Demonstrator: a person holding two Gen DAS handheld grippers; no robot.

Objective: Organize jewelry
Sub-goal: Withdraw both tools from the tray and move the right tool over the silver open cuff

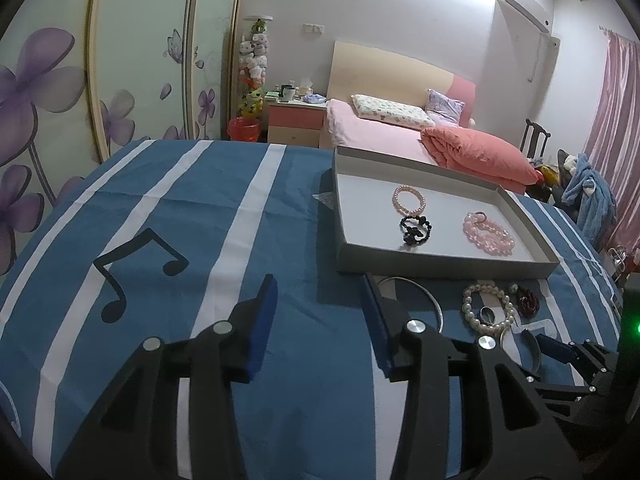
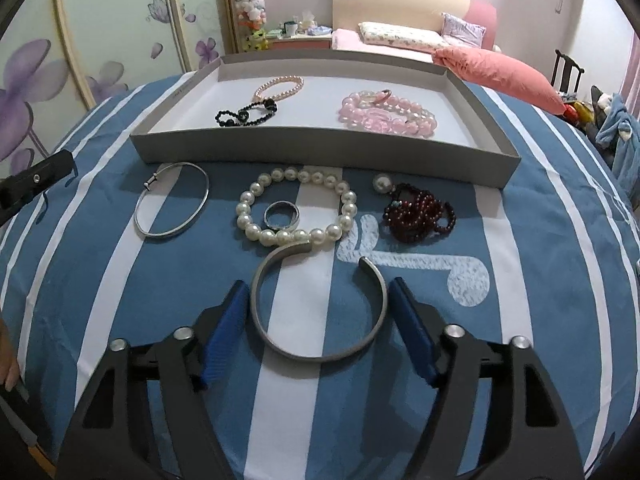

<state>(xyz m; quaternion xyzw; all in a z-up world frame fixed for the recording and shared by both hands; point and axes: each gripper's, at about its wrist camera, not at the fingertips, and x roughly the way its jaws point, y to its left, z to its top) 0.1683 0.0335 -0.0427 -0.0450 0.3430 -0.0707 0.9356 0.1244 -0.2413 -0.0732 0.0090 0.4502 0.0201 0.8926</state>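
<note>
A grey tray (image 2: pixel 320 160) (image 1: pixel 440 264) holds a small pink pearl bracelet (image 2: pixel 280 85), a black bead bracelet (image 2: pixel 246 115) and a large pink bead bracelet (image 2: pixel 386 116). On the cloth before it lie a thin silver bangle (image 2: pixel 172 200), a white pearl bracelet (image 2: pixel 298 210) around a silver ring (image 2: pixel 282 216), a dark red bead bracelet (image 2: pixel 418 214) and an open grey cuff (image 2: pixel 318 304). My right gripper (image 2: pixel 318 300) is open, its fingers either side of the cuff. My left gripper (image 1: pixel 320 300) is open and empty, left of the tray.
The table wears a blue and white striped cloth (image 1: pixel 200 220) with music notes. A single large pearl (image 2: pixel 382 183) lies by the red beads. Behind are a pink bed (image 1: pixel 400 128), a nightstand (image 1: pixel 296 120) and a flowered wardrobe (image 1: pixel 60 92).
</note>
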